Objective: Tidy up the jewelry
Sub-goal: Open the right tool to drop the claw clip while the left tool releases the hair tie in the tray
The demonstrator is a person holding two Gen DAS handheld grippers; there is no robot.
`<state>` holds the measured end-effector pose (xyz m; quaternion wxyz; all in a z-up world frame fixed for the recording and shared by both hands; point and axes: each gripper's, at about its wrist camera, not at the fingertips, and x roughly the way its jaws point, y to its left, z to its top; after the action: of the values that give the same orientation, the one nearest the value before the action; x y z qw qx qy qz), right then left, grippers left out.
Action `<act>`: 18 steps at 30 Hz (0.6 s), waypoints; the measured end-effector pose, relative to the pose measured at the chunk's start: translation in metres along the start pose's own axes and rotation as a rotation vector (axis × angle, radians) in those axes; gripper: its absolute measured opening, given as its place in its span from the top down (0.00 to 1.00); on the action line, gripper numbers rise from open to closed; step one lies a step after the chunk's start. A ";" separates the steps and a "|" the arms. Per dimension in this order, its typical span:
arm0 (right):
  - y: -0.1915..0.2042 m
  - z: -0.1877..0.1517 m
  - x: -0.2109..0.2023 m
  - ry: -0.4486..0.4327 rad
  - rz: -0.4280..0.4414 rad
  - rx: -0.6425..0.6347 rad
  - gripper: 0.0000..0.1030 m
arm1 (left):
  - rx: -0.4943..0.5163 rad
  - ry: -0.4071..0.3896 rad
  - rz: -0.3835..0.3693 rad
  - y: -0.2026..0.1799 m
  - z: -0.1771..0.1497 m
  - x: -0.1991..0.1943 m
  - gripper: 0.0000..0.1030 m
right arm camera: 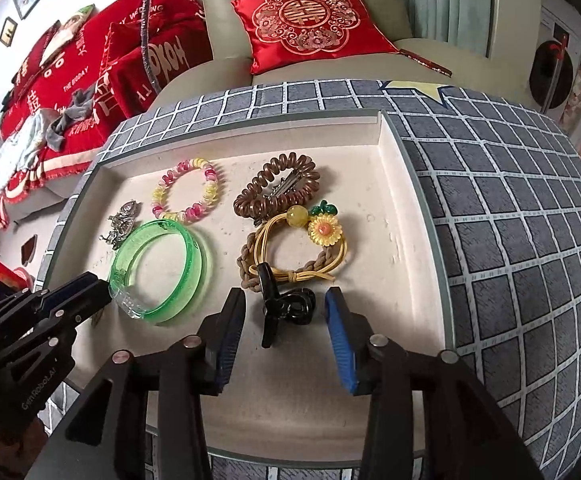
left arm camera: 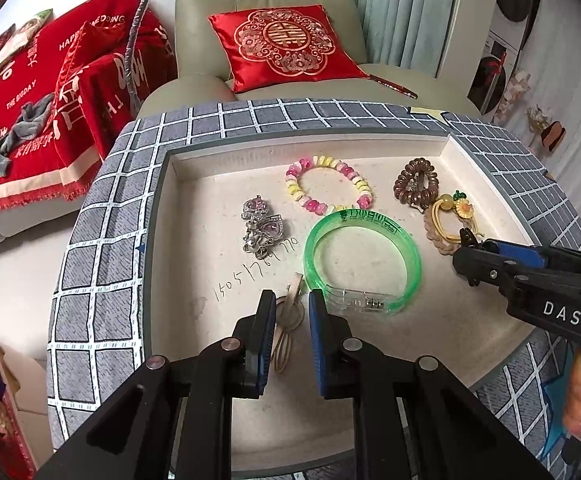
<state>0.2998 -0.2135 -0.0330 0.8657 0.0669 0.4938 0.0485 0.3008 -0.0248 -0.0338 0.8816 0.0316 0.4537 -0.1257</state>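
Note:
A white tray (left arm camera: 178,208) holds the jewelry: a green bangle (left arm camera: 364,256), a pink-and-yellow bead bracelet (left arm camera: 328,190), a silver rhinestone brooch (left arm camera: 260,226), a brown coil hair tie (left arm camera: 416,180), and a yellow sunflower hair tie (left arm camera: 456,216). My left gripper (left arm camera: 290,312) is open, its fingers astride a thin beige hair clip (left arm camera: 288,320) lying on the tray. My right gripper (right arm camera: 286,316) is open around a black claw clip (right arm camera: 282,306) on the tray, just in front of the sunflower hair tie (right arm camera: 302,248). The bangle (right arm camera: 162,268) lies to its left.
The tray sits on a grey checked cushion surface (left arm camera: 102,248). Behind it stands a green armchair (left arm camera: 262,0) with a red embroidered pillow (left arm camera: 286,44). A red blanket (left arm camera: 50,92) lies on the sofa at the left.

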 end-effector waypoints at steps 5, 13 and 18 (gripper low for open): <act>-0.005 0.001 -0.005 -0.011 0.035 0.034 0.42 | -0.002 -0.013 0.010 -0.001 0.001 -0.004 0.69; -0.007 0.003 -0.017 -0.030 0.064 0.061 0.41 | 0.018 -0.023 0.043 -0.006 0.001 -0.006 0.69; -0.007 0.004 -0.024 -0.040 0.064 0.058 0.41 | 0.019 -0.035 0.049 -0.005 0.003 -0.010 0.69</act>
<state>0.2906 -0.2241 -0.0116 0.8710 0.1084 0.4753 0.0603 0.2961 -0.0278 -0.0237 0.8919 0.0488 0.4361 -0.1087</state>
